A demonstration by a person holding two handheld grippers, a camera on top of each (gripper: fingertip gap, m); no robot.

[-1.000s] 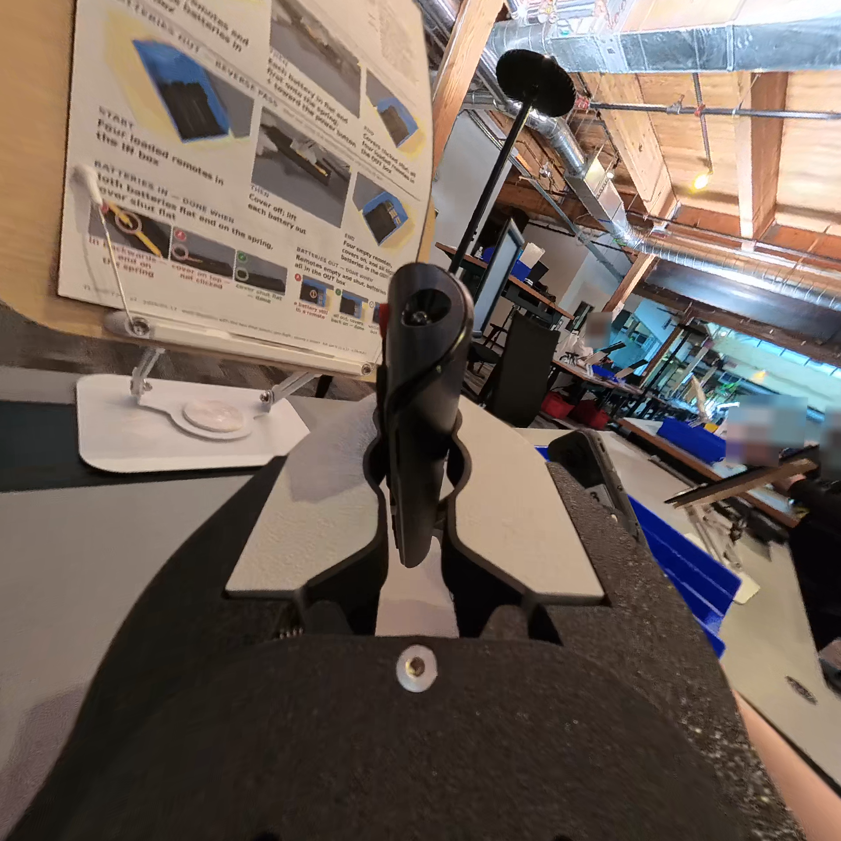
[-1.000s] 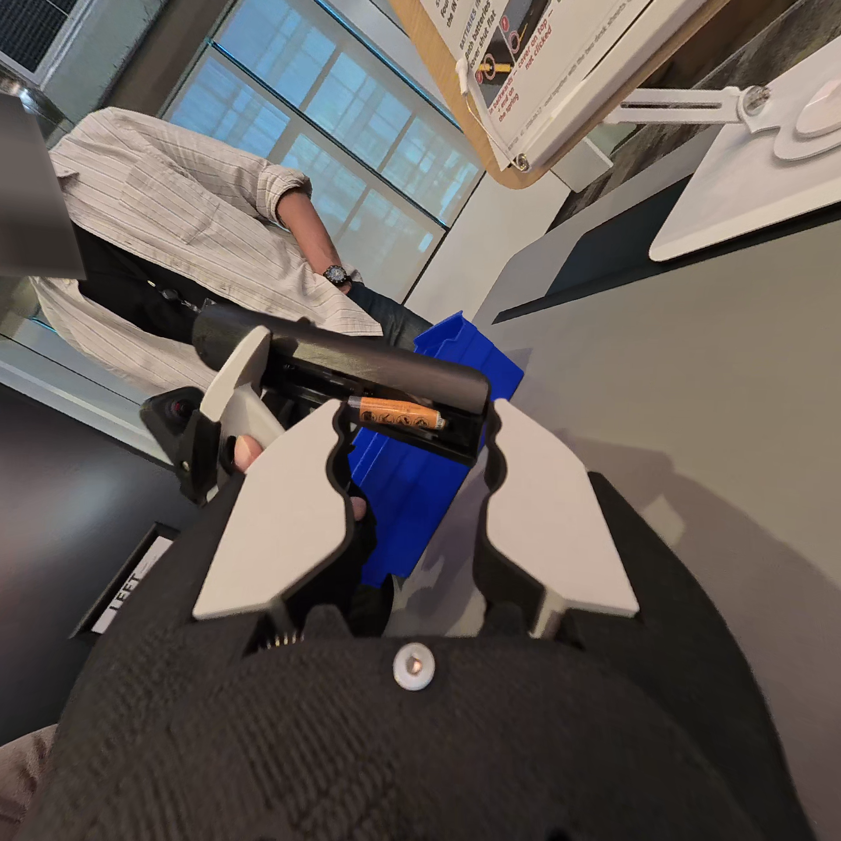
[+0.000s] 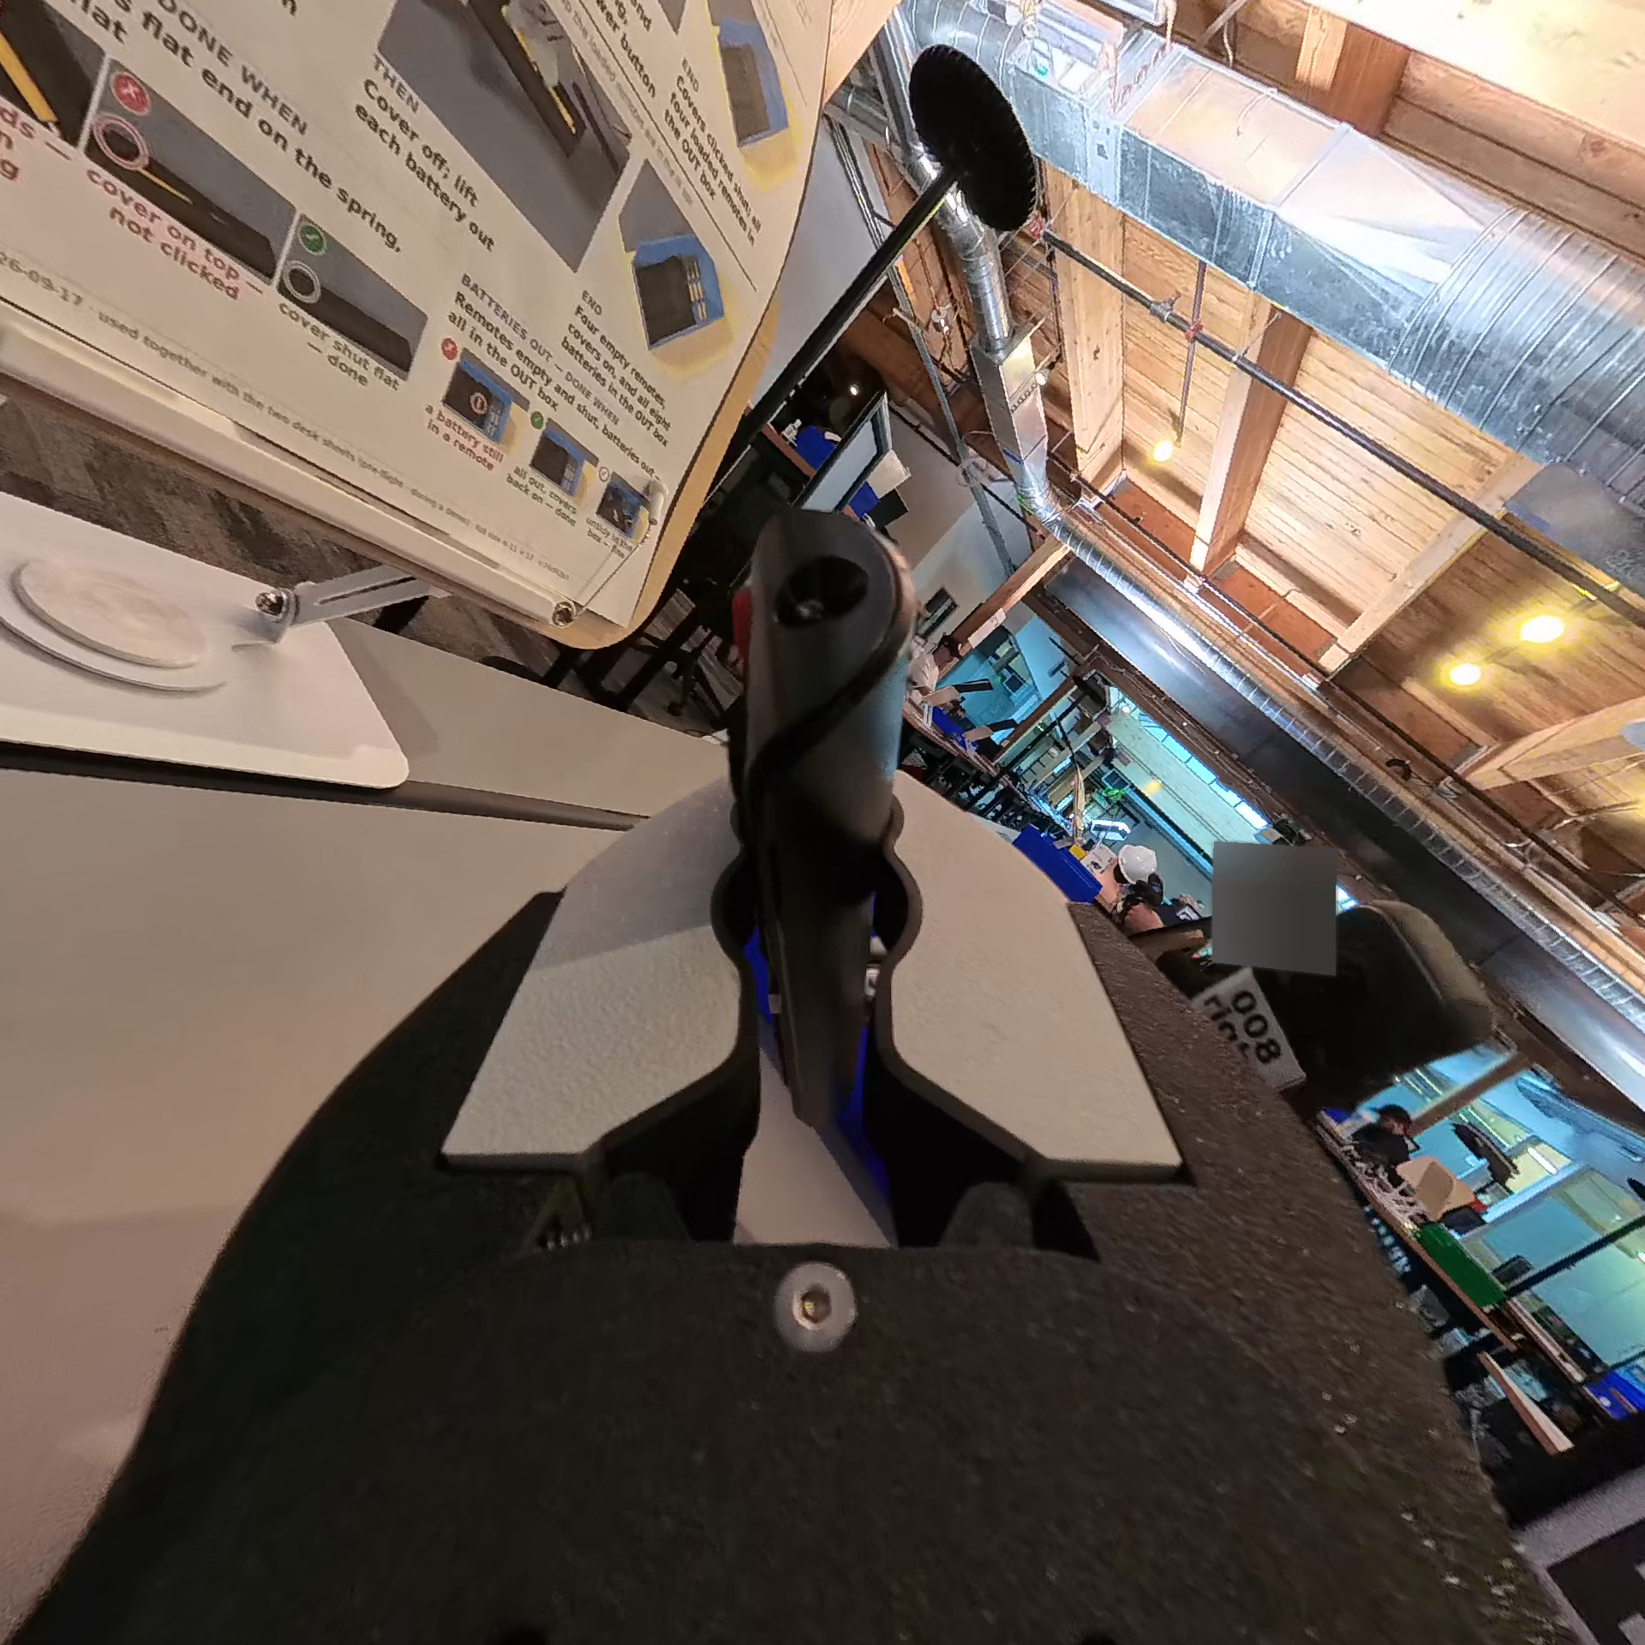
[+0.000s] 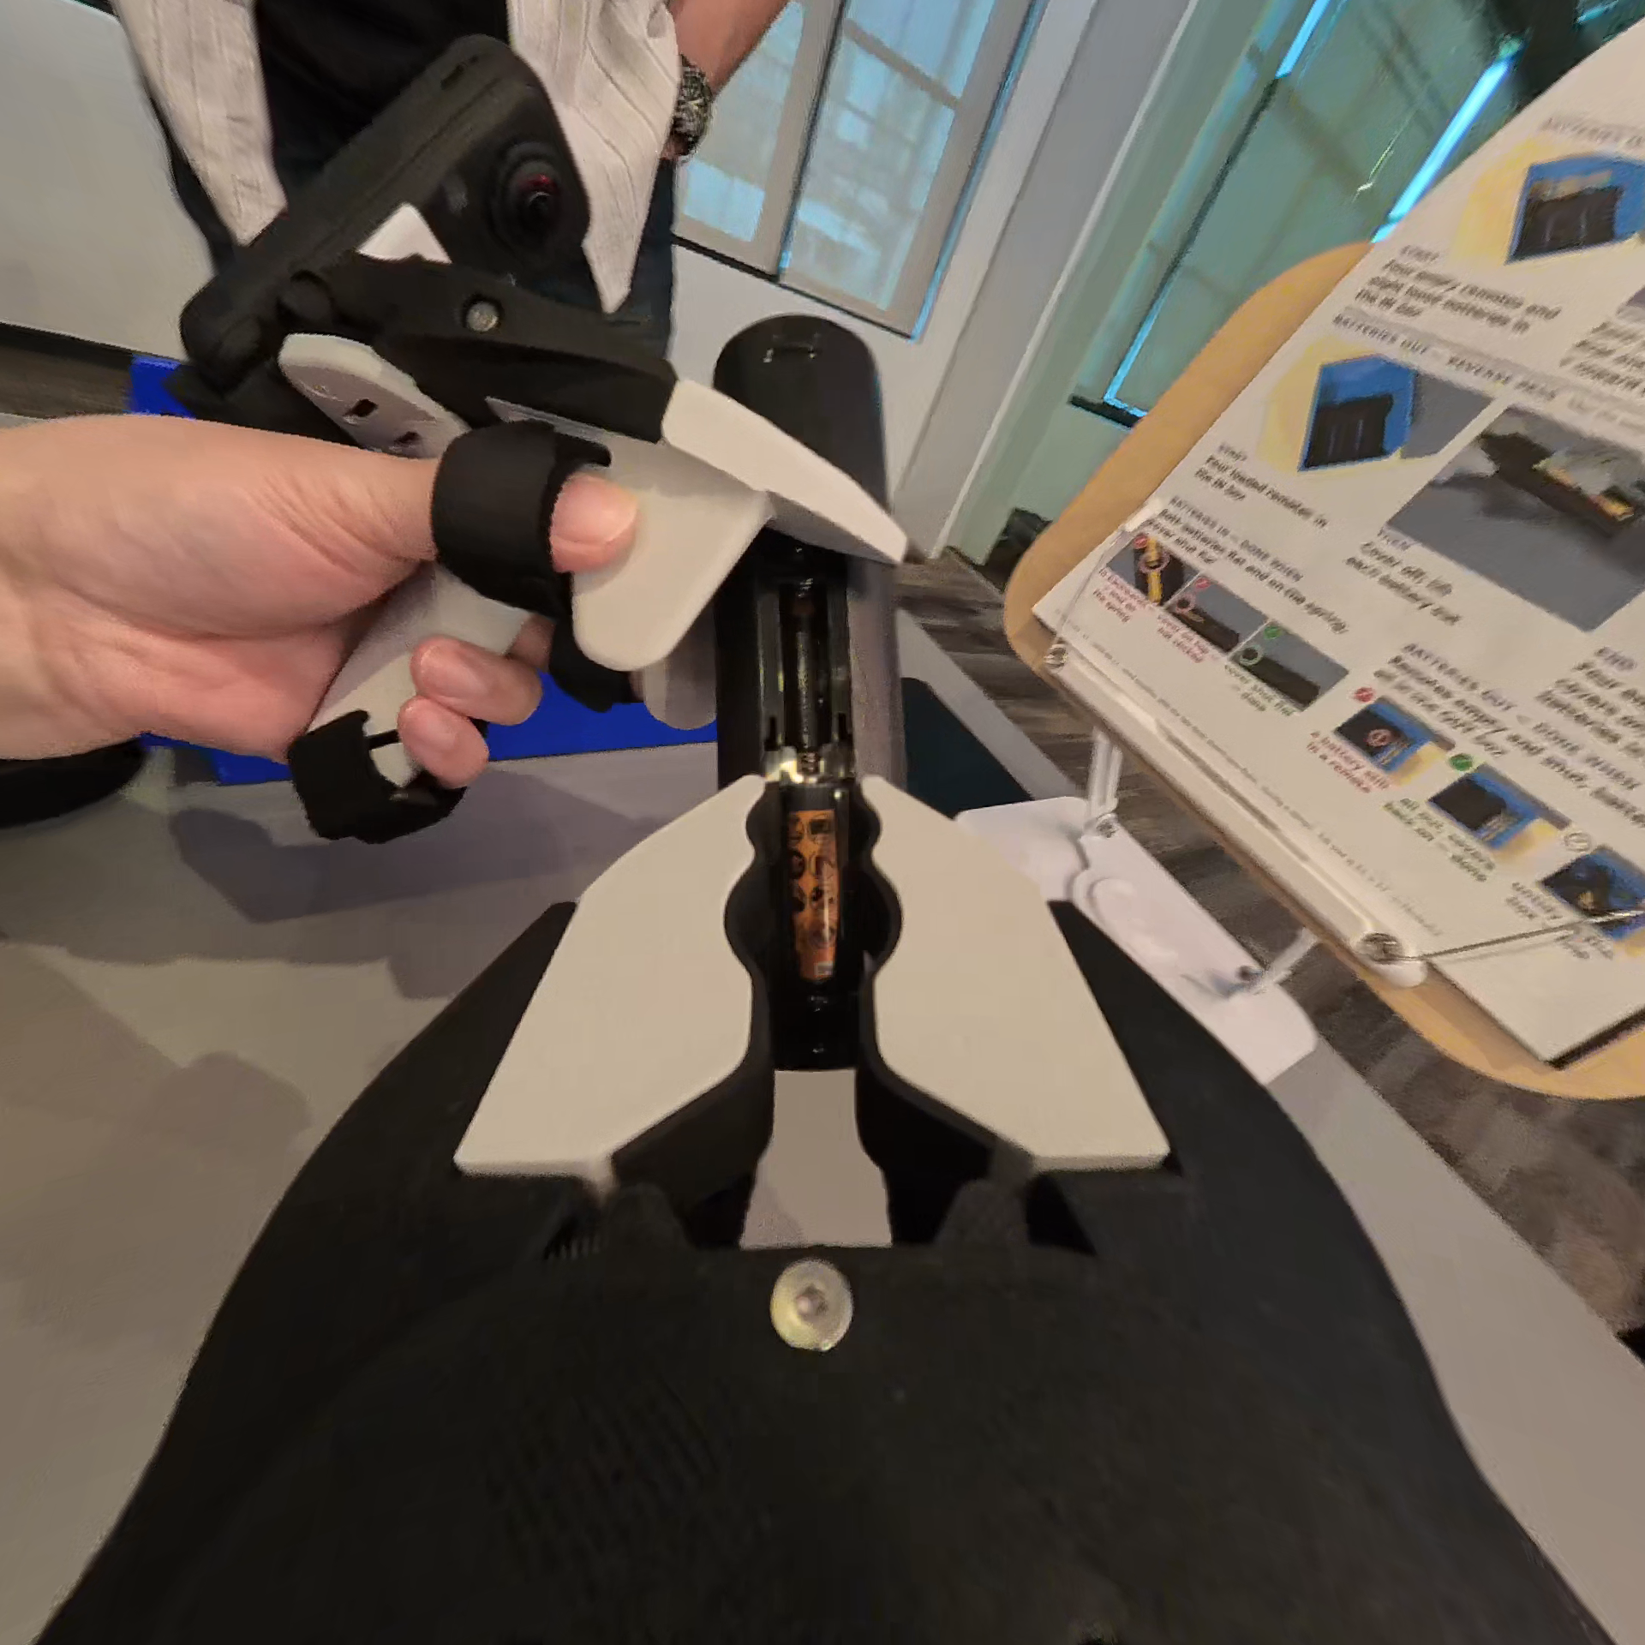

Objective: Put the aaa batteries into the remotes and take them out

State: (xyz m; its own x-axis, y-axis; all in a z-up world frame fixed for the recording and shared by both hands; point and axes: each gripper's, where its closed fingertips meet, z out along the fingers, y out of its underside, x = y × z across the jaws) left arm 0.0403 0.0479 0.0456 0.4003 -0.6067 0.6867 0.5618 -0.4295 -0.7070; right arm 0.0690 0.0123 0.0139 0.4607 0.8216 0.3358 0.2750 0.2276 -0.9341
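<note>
A black remote (image 3: 819,712) is clamped edge-on in my left gripper (image 3: 814,854), raised above the grey table. In the right wrist view the remote (image 4: 801,418) points away with its cover off and its battery bay facing me. The left gripper (image 4: 757,570) holds it from the left, in a person's hand (image 4: 222,579). An orange AAA battery (image 4: 814,890) lies in the near end of the bay. My right gripper (image 4: 812,788) has its fingers closed in on both sides of that battery. The far part of the bay shows bare contacts.
An instruction board (image 4: 1424,623) on a white stand (image 4: 1157,935) stands at the right and also shows in the left wrist view (image 3: 356,267). A blue bin (image 4: 605,725) sits on the grey table (image 4: 267,1024) behind the hand. A person in a striped shirt stands beyond.
The remote has turned from crosswise to pointing away from the right gripper. The right gripper has moved onto the bay and narrowed around the battery. The left gripper has tilted, still holding the remote.
</note>
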